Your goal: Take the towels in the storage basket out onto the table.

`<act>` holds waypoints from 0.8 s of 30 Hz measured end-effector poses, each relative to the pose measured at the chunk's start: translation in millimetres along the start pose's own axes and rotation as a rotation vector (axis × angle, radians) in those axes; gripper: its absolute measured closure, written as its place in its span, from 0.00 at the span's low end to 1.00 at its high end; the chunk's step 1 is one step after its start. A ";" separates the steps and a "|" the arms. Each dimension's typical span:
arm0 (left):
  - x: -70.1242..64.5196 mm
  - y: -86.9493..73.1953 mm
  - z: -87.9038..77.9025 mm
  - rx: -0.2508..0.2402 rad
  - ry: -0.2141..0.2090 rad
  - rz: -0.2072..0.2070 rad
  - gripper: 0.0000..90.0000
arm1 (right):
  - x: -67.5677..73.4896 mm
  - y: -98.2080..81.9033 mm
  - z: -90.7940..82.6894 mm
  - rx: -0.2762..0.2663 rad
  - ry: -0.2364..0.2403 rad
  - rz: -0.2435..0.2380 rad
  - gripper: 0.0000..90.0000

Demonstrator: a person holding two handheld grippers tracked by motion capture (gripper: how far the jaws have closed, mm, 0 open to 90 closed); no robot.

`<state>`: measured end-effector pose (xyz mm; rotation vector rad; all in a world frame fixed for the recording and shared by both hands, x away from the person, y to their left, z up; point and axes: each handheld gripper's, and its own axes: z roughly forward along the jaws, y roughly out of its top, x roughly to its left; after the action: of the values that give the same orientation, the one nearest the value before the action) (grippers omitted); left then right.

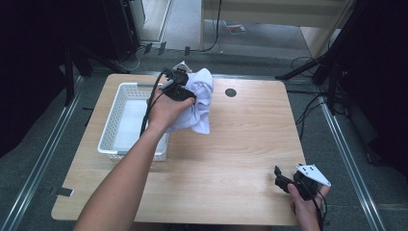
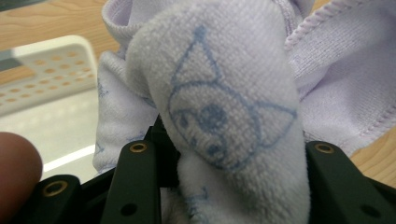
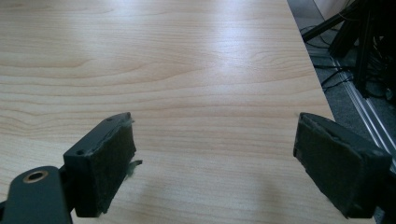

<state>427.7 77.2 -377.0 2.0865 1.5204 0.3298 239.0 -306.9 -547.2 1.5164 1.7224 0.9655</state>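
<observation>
One cloth (image 1: 198,102), one white basket (image 1: 111,126), two sets of tongs, one worktop (image 1: 240,144); that's the count. The cloth is pale lilac terry with a stitched hem, printed in faint blue line drawings; in the left gripper view a cartoon face with pointed ears sits right on the bulging fold (image 2: 224,107) between the black jaws. It hangs bunched and crumpled, lifted clear of the wood, just beside the basket's far right corner and above the worktop's back left part. The left tongs (image 1: 179,86) are clamped on that cloth, jaws drawn in tight around a thick wad of it; a fingertip (image 2: 16,168) shows at the edge of that view. The basket is a perforated plastic tray, sitting on the left side of the worktop. The right tongs (image 1: 284,179) rest low at the near right corner, well apart from the cloth; in the right gripper view (image 3: 212,158) the padded jaws stand wide apart over bare wood, holding nothing.
</observation>
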 end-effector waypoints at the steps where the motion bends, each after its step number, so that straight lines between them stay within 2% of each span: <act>1: 0.0 0.0 0.0 0.000 0.000 0.000 0.63 | 0.0 0.0 0.0 0.001 0.002 -0.001 0.14; 7: -22.3 2.1 22.7 0.015 -0.028 0.016 0.63 | -0.3 0.0 -0.3 0.001 0.004 0.002 0.14; 14: -42.1 -2.6 51.7 0.025 -0.058 -0.001 0.62 | -0.6 0.1 -0.3 -0.001 0.009 0.007 0.15; 17: -47.0 -6.2 62.7 0.040 -0.071 -0.009 0.62 | -0.8 0.1 -0.3 -0.001 0.009 0.006 0.15; 22: -50.4 -13.2 77.0 0.034 -0.086 -0.037 0.60 | -0.8 0.1 -0.2 -0.002 0.012 0.009 0.14; 24: -53.4 -19.4 87.8 0.040 -0.092 -0.056 0.59 | -0.6 0.1 -0.2 -0.002 0.011 0.007 0.14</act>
<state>437.0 7.6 -454.4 2.0556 1.5395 0.1815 238.9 -307.6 -547.0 1.5199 1.7246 0.9805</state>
